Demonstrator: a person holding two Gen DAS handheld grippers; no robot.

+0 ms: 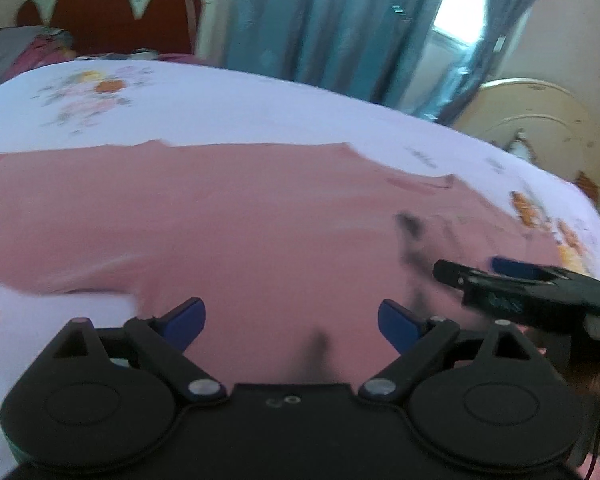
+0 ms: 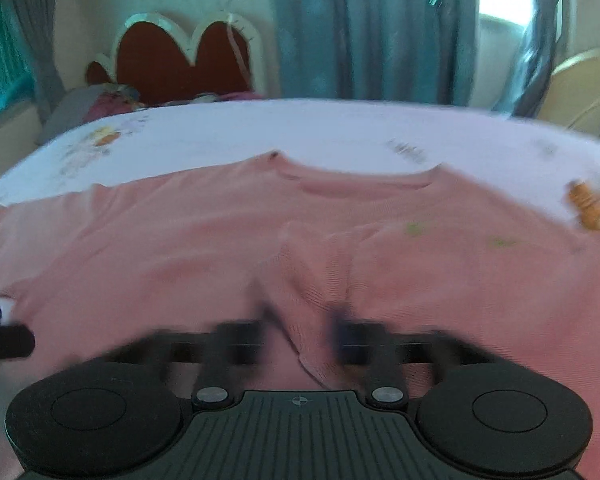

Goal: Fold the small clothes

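Observation:
A pink knit top (image 1: 240,220) lies spread flat on the white floral bedsheet (image 1: 220,100), its neckline (image 2: 360,184) toward the far side. My left gripper (image 1: 292,312) hovers open over the top's near part, with nothing between its blue pads (image 1: 188,320). My right gripper (image 2: 300,320) is blurred; its fingers stand apart with a raised fold of pink cloth (image 2: 312,272) between them, not pressed. In the left wrist view the right gripper (image 1: 468,270) reaches in from the right, low over the top. The left gripper's tip (image 2: 4,340) shows at the right wrist view's left edge.
A red scalloped headboard (image 1: 120,12) and a pile of pillows or clothes (image 1: 32,48) stand at the bed's far left. Blue curtains (image 1: 320,20) hang behind the bed. Cream furniture (image 1: 540,120) stands beyond the bed's right edge.

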